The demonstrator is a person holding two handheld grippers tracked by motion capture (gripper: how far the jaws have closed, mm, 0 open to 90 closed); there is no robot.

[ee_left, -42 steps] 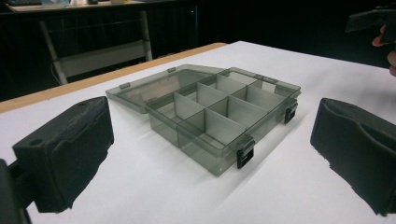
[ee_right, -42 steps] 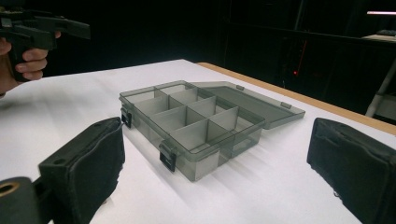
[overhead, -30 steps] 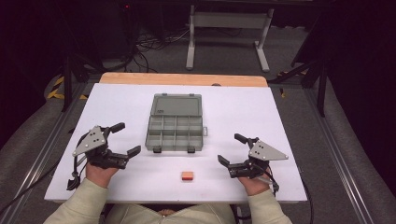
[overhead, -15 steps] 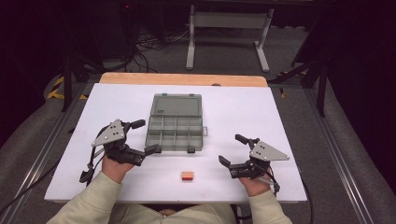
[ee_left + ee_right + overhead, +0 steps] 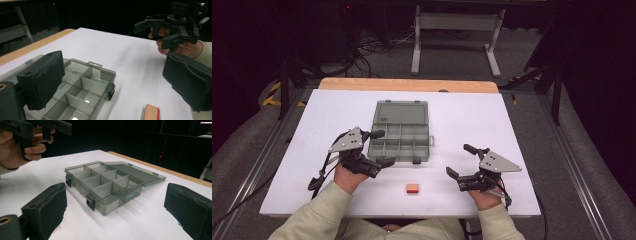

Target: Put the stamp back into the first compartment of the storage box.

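A clear grey compartment box [image 5: 401,141] lies open mid-table, its lid [image 5: 402,112] folded flat behind it and its several cells empty. A small orange block with a red edge [image 5: 413,188] lies near the front edge, between the hands. My left gripper [image 5: 384,148] is open at the box's front left corner, one jaw over the box's left edge. The left gripper view shows the box [image 5: 80,87] and the block [image 5: 151,112] between its jaws. My right gripper [image 5: 458,160] is open to the right of the box, holding nothing, and faces the box [image 5: 105,182].
The white tabletop [image 5: 512,120] has a wooden strip [image 5: 407,85] along its far edge. Dark floor, cables and a metal stand [image 5: 452,30] lie beyond. Bare table lies to the right of the box and at the far left.
My left gripper has moved right and slightly forward, from the table's left part up to the box's front left corner. The right gripper, box and block have stayed put.
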